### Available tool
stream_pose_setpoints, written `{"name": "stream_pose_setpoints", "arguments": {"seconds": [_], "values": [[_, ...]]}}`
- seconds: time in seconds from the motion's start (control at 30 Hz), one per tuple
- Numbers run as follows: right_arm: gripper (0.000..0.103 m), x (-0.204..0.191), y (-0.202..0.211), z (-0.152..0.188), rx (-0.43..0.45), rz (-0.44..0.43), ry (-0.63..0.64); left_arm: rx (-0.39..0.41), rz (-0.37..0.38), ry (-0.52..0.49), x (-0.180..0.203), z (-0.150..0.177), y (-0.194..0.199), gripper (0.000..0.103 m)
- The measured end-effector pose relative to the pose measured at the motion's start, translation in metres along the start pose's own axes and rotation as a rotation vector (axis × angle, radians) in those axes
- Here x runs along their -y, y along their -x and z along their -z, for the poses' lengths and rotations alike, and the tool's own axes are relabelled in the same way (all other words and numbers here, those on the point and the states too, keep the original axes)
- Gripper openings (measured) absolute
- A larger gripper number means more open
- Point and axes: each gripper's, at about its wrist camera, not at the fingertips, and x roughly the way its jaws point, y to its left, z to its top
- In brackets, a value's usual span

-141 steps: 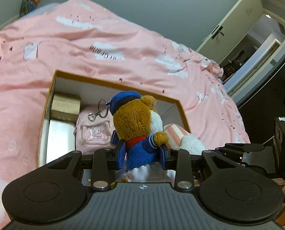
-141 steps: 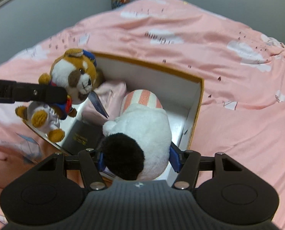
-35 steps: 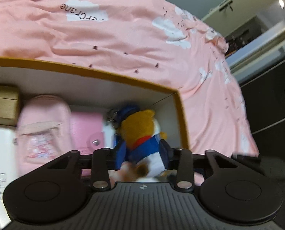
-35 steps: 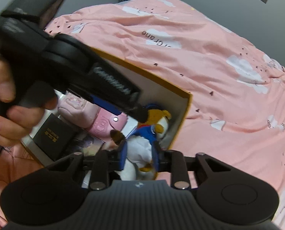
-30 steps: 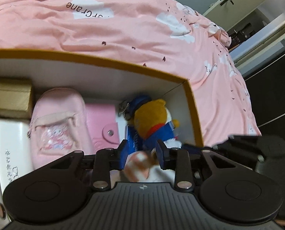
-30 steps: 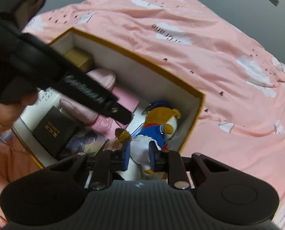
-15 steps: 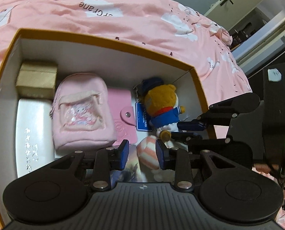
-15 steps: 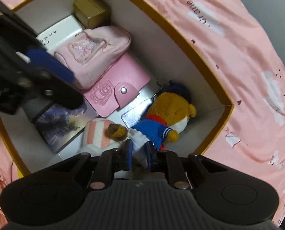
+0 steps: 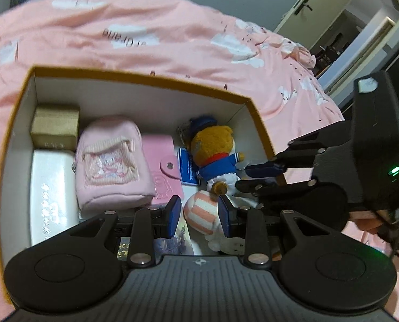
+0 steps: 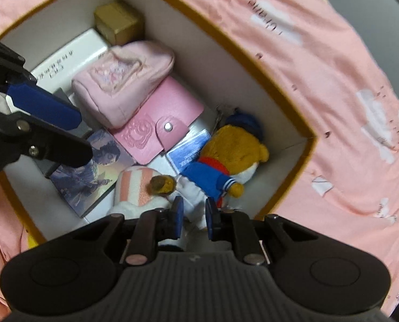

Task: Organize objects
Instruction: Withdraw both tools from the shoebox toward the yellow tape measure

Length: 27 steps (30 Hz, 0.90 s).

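Observation:
An open cardboard box with an orange rim (image 9: 145,79) (image 10: 212,26) lies on a pink bed. A brown bear plush in a blue sailor suit (image 9: 212,147) (image 10: 237,147) lies face down in its right corner. My right gripper (image 10: 194,214) (image 9: 243,177) points down into the box, shut on the bear's white lower body. A pink-and-white striped plush (image 9: 202,212) (image 10: 135,185) lies beside the bear's paw. My left gripper (image 9: 198,214) hovers above that plush, part open and holding nothing. Its blue pad (image 10: 43,104) shows at the left of the right wrist view.
The box also holds a pink mini backpack (image 9: 110,161), a pink snap wallet (image 9: 161,161), a gold carton (image 9: 54,126), a white case (image 9: 51,187), a blue card (image 9: 187,169) and an illustrated book (image 10: 92,169). Pink bedding surrounds the box. A doorway (image 9: 360,26) lies far right.
My left gripper let go of the bear inside the box and drew back above it. My right gripper tipped down into the box and closed on the bear's white lower body.

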Motion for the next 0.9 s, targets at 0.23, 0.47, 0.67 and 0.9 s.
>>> {"name": "stream_pose_setpoints", "arguments": {"seconds": [0.23,0.47,0.67,0.9], "values": [[0.017,-0.004,0.052,0.017,0.143,-0.034,-0.158,0.075,-0.004,-0.094,0.021,0.012,0.032,0.036],[0.019,-0.039,0.098,0.047,0.299,-0.070,-0.288,0.078,0.015,-0.197,0.033,0.031,0.060,0.036],[0.026,-0.065,0.113,0.077,0.391,-0.092,-0.441,0.046,0.032,-0.231,0.030,0.056,0.073,0.036],[0.028,-0.095,0.086,0.102,0.333,-0.146,-0.567,-0.042,0.018,-0.180,0.008,0.087,0.066,0.036]]}}
